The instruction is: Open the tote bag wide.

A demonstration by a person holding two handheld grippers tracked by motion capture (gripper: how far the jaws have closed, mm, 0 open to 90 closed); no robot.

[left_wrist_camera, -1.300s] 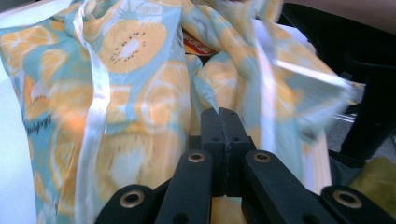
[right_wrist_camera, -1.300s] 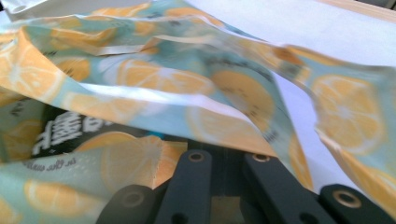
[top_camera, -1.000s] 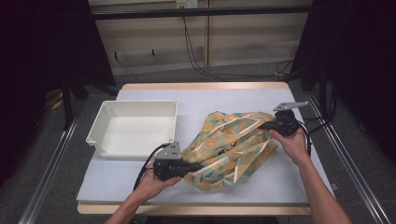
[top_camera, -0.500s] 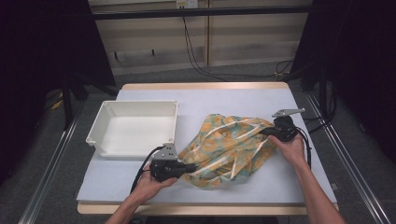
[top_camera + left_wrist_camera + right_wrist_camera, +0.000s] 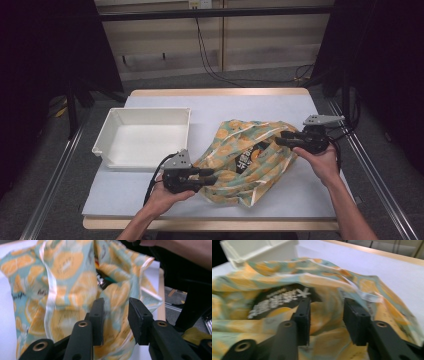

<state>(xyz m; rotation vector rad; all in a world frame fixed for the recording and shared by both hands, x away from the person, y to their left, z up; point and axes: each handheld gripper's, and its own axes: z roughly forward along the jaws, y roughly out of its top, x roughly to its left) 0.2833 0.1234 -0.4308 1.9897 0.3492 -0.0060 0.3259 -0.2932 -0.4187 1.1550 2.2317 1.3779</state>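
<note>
Two handheld grippers are counted: the left gripper (image 5: 212, 176) at the near left, the right gripper (image 5: 280, 140) at the right. One orange-print bag (image 5: 245, 160) is counted at the centre of one table (image 5: 210, 107). One dark packet (image 5: 250, 159) is counted inside the bag. One white tray (image 5: 145, 137) is counted at the left.

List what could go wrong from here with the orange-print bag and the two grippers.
1. Both grippers, left and right, have just been opening, jaws apart at the orange-print bag; the bag may slump and its mouth fall shut.
2. A dark printed packet shows through the mouth; it might slide out onto the table.
3. Loose film lies between the left gripper's jaws and could snag as it withdraws.
</note>
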